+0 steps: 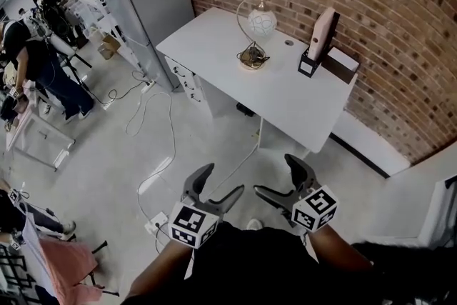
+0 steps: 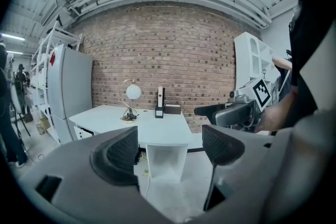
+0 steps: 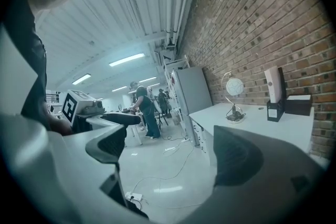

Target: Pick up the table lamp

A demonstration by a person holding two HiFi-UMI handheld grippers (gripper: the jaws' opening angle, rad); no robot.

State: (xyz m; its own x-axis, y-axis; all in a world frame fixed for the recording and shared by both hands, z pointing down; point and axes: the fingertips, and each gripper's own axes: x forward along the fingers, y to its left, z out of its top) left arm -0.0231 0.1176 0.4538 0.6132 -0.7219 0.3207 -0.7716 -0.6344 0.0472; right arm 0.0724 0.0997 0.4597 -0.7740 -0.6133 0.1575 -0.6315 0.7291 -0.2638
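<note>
The left gripper (image 1: 222, 182), lower centre, hung spread and empty. The lamp (image 1: 255, 36) stood upright on the desk (image 1: 285, 100) at upper centre, well apart from both grippers. The right gripper (image 1: 274, 176) was spread too, holding nothing.

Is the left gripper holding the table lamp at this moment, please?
No, the left gripper has its jaws apart with nothing between them, and the table lamp stands far off on the white desk.
</note>
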